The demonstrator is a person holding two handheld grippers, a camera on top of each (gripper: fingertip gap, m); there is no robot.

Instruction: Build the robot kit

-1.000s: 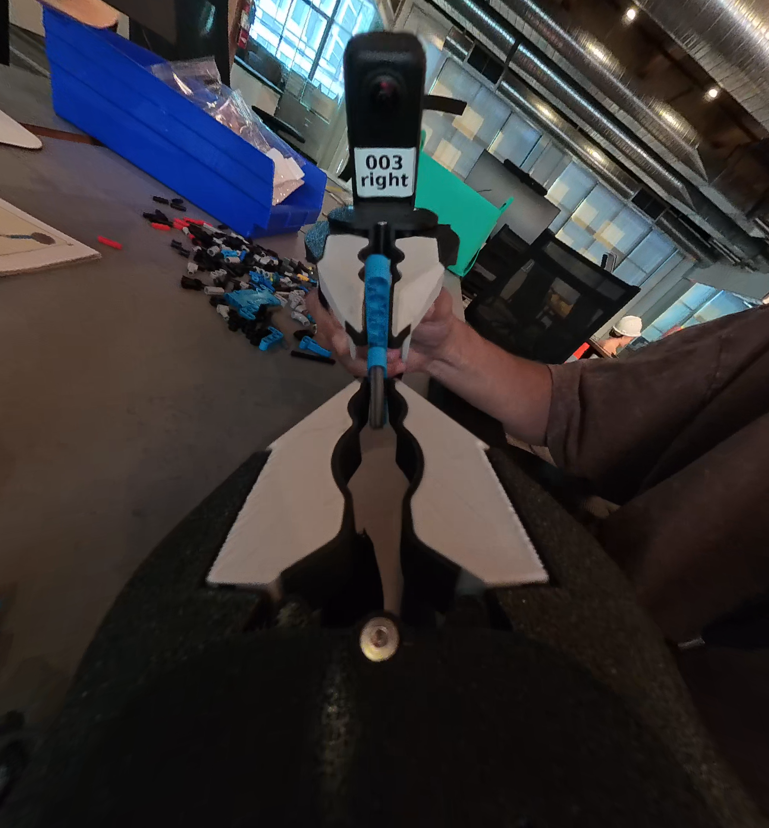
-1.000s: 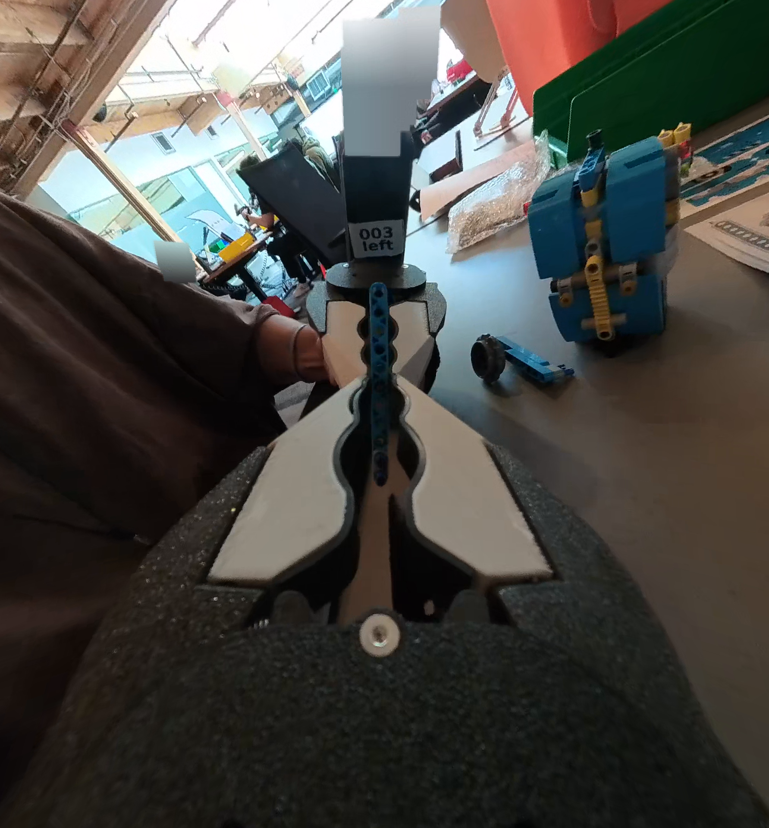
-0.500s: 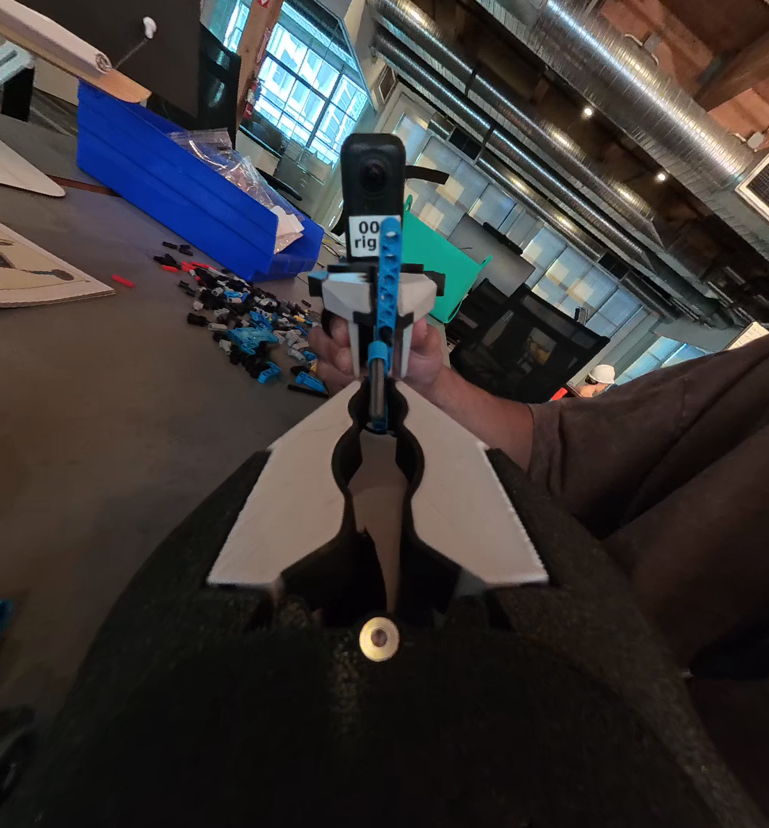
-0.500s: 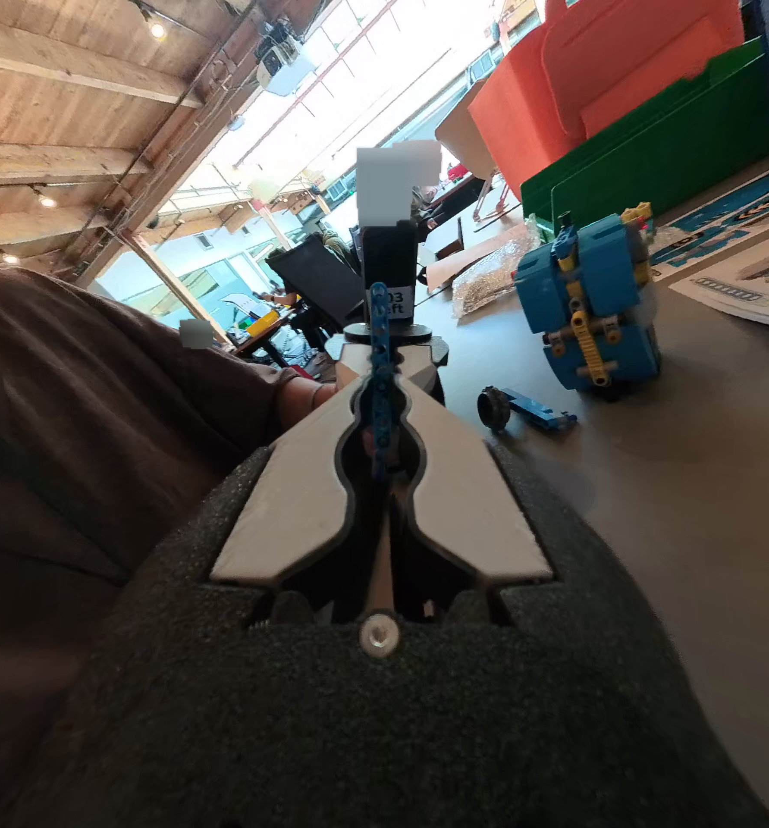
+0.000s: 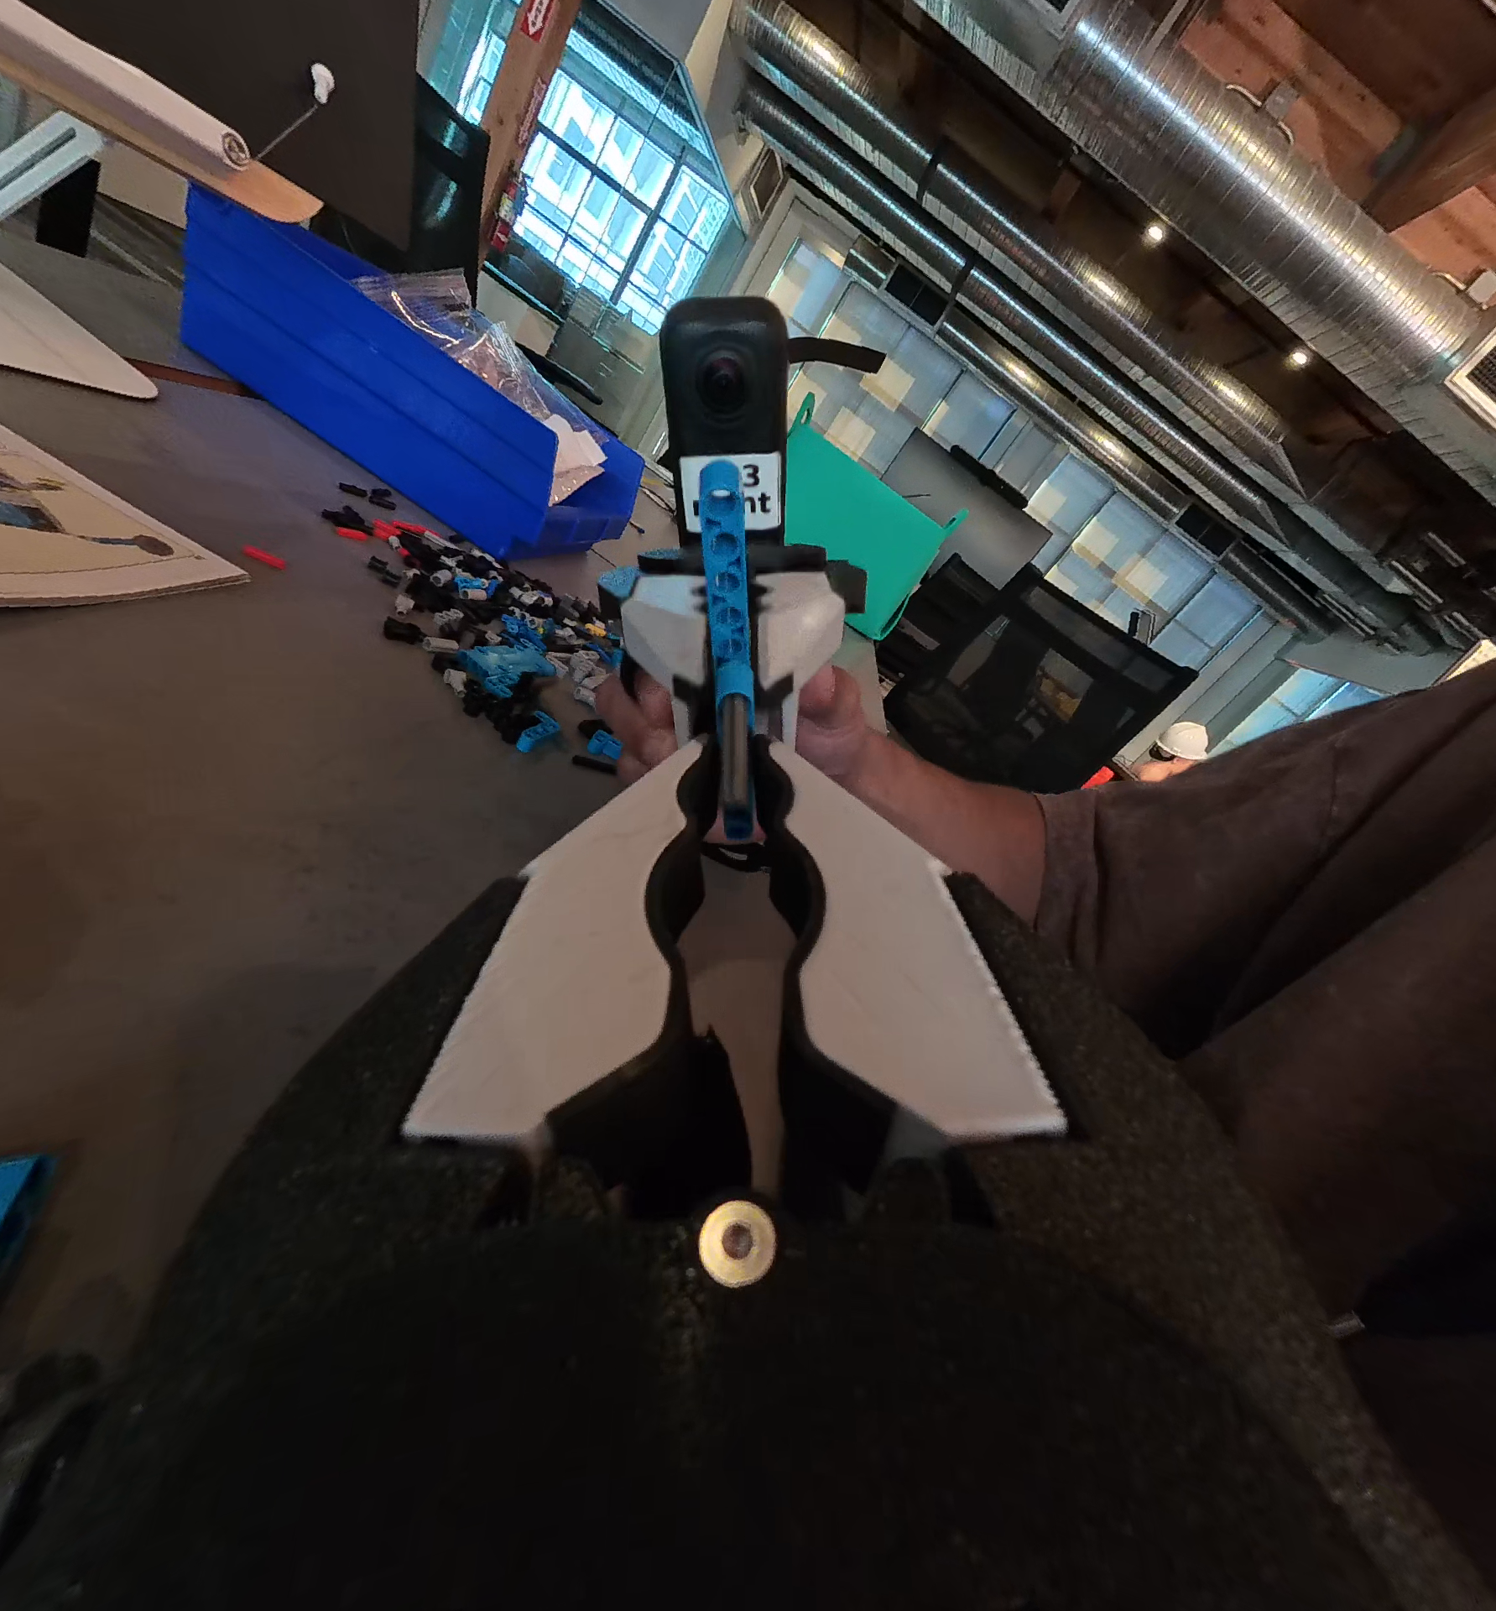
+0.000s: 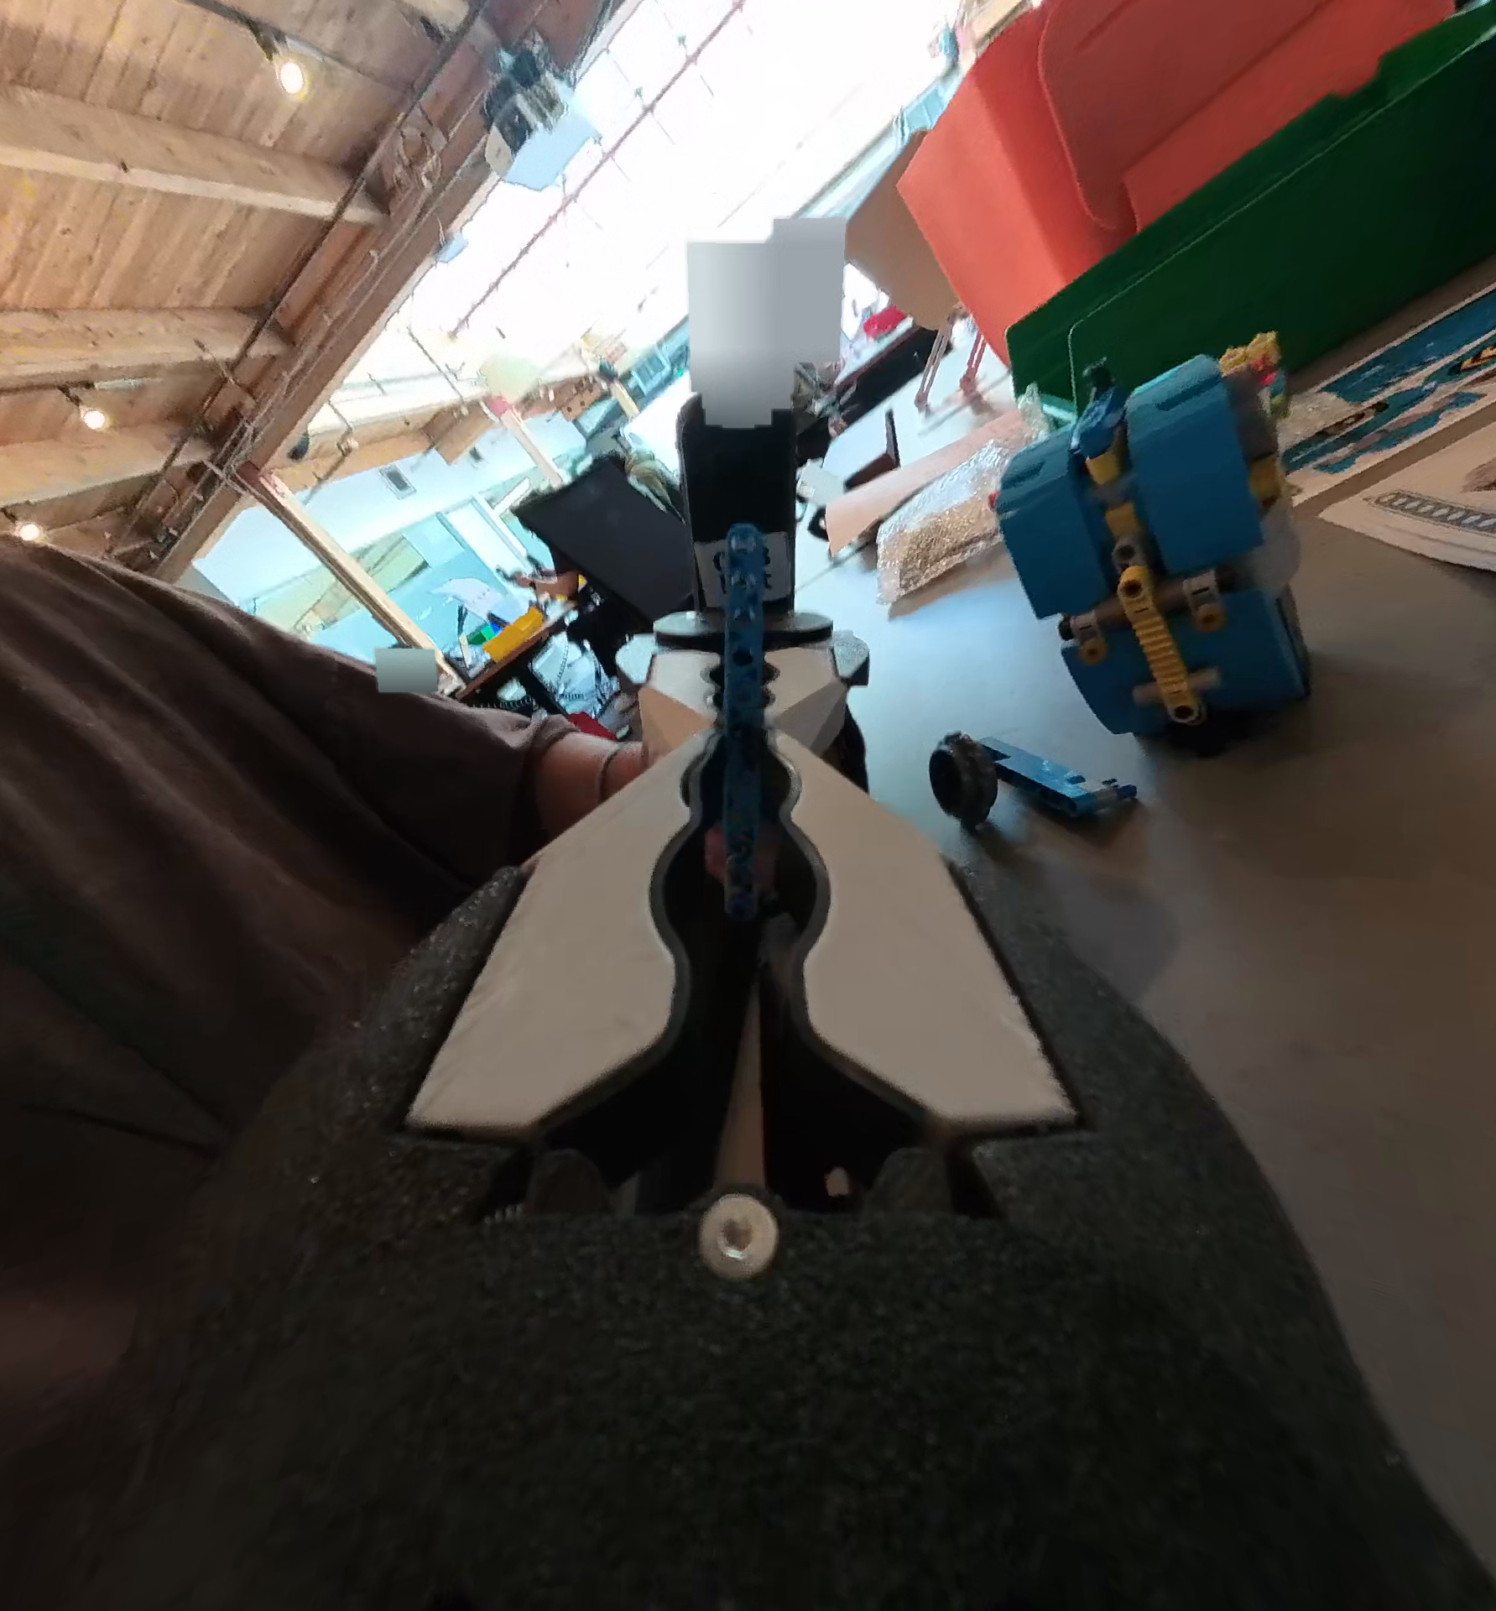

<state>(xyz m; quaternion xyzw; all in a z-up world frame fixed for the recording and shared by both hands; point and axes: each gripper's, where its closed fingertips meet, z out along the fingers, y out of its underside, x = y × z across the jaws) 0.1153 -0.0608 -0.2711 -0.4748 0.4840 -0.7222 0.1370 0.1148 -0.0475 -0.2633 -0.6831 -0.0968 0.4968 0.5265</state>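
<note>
My left gripper (image 5: 734, 771) is shut on a short black axle (image 5: 732, 750) with a blue bush at its near end. The axle's far end sits in a light blue beam with holes (image 5: 722, 593), which rises between the fingers of my right gripper (image 5: 734, 732) facing me. In the right wrist view, my right gripper (image 6: 740, 750) is shut on the same beam (image 6: 744, 662), which stands upright in front of the left gripper's fingers (image 6: 674, 697). Both grippers are held above the grey table (image 5: 204, 785). The axle is hidden in the right wrist view.
A pile of small loose pieces (image 5: 500, 628), a blue bin (image 5: 360, 375) and an instruction booklet (image 5: 47, 532) lie on the table. A blue built model (image 6: 1162, 575), a black wheel on a blue beam (image 6: 1023, 785), a green box (image 6: 1250, 244) and printed sheets (image 6: 1441, 523) are to the right. The tips of both grippers are at nearly the same place.
Both grippers have tilted upward and drawn slightly apart while staying joined through beam and axle. The beam now stands taller in front of the opposite gripper. Both grips are unchanged.
</note>
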